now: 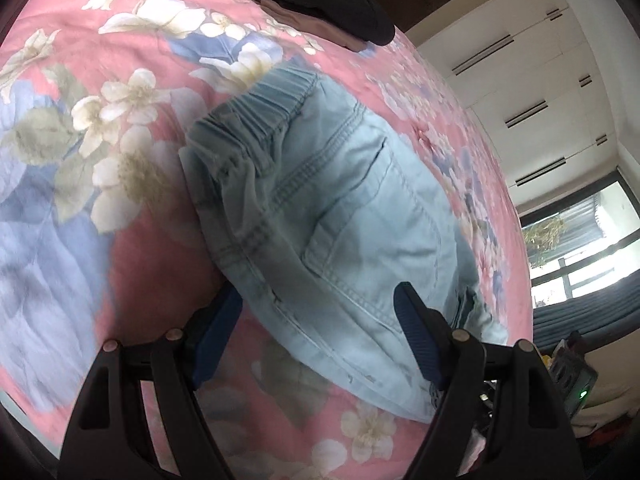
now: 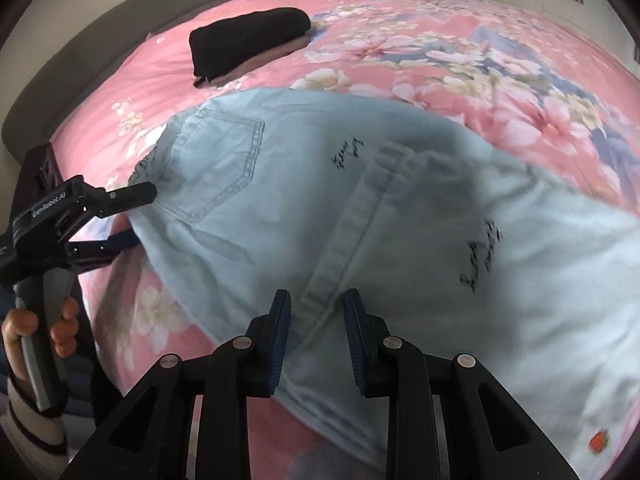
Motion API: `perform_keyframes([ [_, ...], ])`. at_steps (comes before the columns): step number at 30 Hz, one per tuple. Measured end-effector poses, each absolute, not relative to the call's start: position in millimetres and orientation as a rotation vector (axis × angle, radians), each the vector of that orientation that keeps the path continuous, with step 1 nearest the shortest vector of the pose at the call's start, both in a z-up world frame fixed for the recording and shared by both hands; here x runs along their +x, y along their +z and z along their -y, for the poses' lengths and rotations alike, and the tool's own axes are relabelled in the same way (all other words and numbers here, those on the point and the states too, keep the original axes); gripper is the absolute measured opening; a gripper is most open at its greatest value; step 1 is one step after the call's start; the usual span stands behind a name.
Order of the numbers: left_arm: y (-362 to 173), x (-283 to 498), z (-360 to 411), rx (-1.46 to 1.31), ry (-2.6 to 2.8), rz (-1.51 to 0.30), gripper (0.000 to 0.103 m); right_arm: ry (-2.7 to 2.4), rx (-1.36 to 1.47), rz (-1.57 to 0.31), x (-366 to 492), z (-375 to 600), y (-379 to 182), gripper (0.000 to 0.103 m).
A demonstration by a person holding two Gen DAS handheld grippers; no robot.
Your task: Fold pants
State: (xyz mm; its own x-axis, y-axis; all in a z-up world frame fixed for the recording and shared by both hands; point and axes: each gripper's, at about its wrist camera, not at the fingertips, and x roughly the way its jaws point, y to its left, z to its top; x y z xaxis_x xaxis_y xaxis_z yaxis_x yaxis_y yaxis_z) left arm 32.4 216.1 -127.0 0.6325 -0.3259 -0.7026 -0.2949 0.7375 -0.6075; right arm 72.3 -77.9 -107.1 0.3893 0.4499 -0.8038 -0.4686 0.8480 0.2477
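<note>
Light blue denim pants lie on a pink floral bedspread, elastic waistband toward the far side and a back pocket facing up. My left gripper is open, its jaws on either side of the pants' near edge. In the right wrist view the pants fill the middle, with a thick seam running toward me. My right gripper is open, jaws astride that seam, with cloth between them. The left gripper shows there at the left, open at the pants' edge by the pocket.
A folded black garment on a brown one lies at the far side of the bed, also in the left wrist view. White wardrobe doors and a window stand to the right. A grey headboard curves behind.
</note>
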Motion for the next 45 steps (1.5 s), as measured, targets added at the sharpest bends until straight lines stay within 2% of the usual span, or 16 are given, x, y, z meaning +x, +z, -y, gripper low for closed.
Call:
perform_keyframes([
  [4,-126.3,28.8,-216.1,-0.764,-0.023,-0.916,0.078,0.484,-0.019,-0.956,97.8,84.1,-85.0,0.027],
  [11,-124.4,28.5,-212.4,-0.741,-0.008,-0.936,0.078,0.401,-0.041,-1.041,143.6,78.6,-116.0,0.027],
  [18,-127.6,27.1,-215.5,-0.758,-0.006,-0.937,0.078,0.487,-0.046,-1.008,94.4,83.3,-92.3,0.027],
  [22,-130.2,36.3,-215.4,-0.776,0.006,-0.92,0.078,0.578,-0.078,-1.055,55.0,76.1,-117.7,0.028],
  [24,-134.3,43.6,-218.3,-0.814,0.004,-0.908,0.079,0.581,-0.088,-1.003,50.7,76.0,-119.6,0.03],
  [29,-140.9,50.7,-237.6,-0.987,-0.024,-0.834,0.079,0.584,0.017,-1.049,64.0,86.1,-117.7,0.031],
  [30,-141.9,50.6,-243.1,-1.024,-0.028,-0.813,0.077,0.584,0.01,-1.046,63.1,84.9,-117.9,0.031],
  [32,-142.2,49.2,-250.5,-1.069,-0.025,-0.792,0.066,0.58,-0.014,-1.033,61.5,82.3,-118.9,0.031],
  [34,-141.6,44.3,-256.5,-1.095,-0.032,-0.757,0.044,0.574,-0.005,-1.026,61.8,83.4,-119.6,0.031],
  [35,-141.2,43.4,-257.4,-1.088,-0.031,-0.752,0.04,0.573,0.002,-1.025,58.4,84.1,-119.5,0.031],
  [38,-145.9,51.4,-255.8,-1.062,-0.039,-0.784,0.038,0.575,0.014,-1.031,59.3,85.5,-120.2,0.031],
  [42,-156.8,60.3,-257.3,-1.113,-0.071,-0.817,0.042,0.576,0.016,-1.039,61.4,83.5,-112.5,0.031],
  [44,-153.2,62.4,-256.5,-1.094,-0.085,-0.82,0.04,0.588,0.049,-1.017,65.4,84.3,-105.1,0.031],
  [45,-152.0,63.0,-255.5,-1.086,-0.086,-0.826,0.036,0.579,0.043,-1.009,68.9,82.6,-103.1,0.031],
])
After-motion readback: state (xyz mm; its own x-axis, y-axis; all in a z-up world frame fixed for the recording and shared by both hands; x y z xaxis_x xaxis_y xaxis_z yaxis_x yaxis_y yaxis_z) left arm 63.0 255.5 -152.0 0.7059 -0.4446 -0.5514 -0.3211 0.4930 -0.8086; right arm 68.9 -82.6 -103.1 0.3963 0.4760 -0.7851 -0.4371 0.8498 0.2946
